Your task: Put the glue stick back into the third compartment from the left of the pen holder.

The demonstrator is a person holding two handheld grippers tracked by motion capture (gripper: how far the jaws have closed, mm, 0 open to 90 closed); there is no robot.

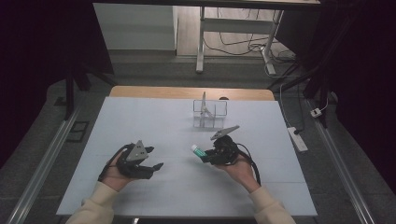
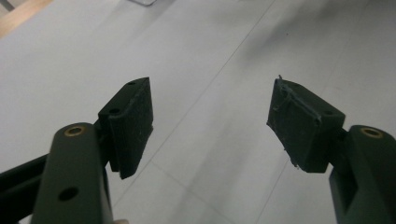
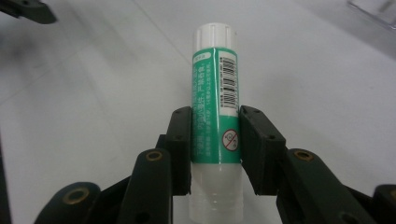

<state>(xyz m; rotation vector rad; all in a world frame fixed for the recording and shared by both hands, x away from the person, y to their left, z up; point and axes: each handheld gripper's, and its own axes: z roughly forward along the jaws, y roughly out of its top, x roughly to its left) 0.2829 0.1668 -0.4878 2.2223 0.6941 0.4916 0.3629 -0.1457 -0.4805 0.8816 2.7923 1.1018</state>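
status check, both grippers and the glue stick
Left hand-held gripper open, empty. Right hand-held gripper shut on glue stick, above table. Path clear.

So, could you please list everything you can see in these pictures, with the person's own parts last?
green-labelled glue stick with a white cap: one, green and white, clamped between the right gripper's jaws, above the table.
clear plastic box-shaped holder: one, transparent, far middle of the table, with a pale upright piece inside that is too small to identify.
pale blue-white table top: one, with a wooden edge at the far side.
white power strip: one, on the floor right of the table.
left gripper: one, black, jaws wide apart with nothing between them, near left of the table.
right gripper: one, black, near right of centre.
hands in cream sleeves: two, at the bottom edge of the high view.
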